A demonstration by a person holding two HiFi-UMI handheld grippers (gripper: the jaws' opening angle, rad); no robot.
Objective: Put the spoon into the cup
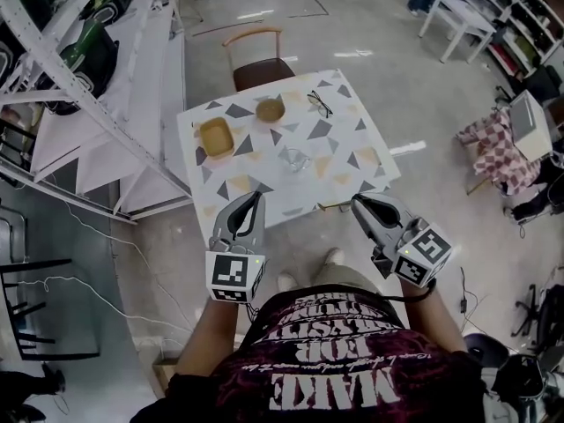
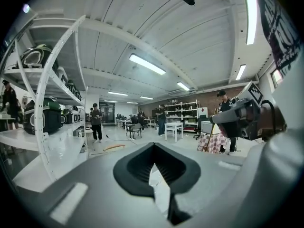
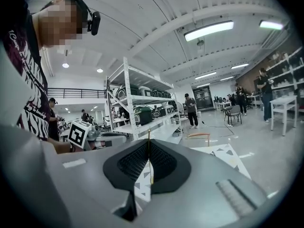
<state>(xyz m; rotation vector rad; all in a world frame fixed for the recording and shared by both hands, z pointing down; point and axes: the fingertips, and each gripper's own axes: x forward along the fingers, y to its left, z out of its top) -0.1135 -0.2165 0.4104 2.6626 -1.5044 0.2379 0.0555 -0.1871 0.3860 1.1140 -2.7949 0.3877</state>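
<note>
On the white table with grey triangles (image 1: pixel 352 135) stands a clear glass cup (image 1: pixel 293 159) near the middle. Behind it are a round wooden bowl (image 1: pixel 270 110) and a yellowish square dish (image 1: pixel 215 137). I cannot make out the spoon. My left gripper (image 1: pixel 256 198) hovers over the table's near left edge, jaws together and nothing between them (image 2: pixel 153 148). My right gripper (image 1: pixel 358 203) hangs off the near right edge, also shut and empty (image 3: pixel 148 144). Both point roughly level toward the table.
A pair of glasses (image 1: pixel 319 104) lies at the table's far right. A wooden chair (image 1: pixel 257 60) stands behind the table. White metal shelving (image 1: pixel 88 86) with gear runs along the left. A checked cloth (image 1: pixel 493 148) sits on the floor at right.
</note>
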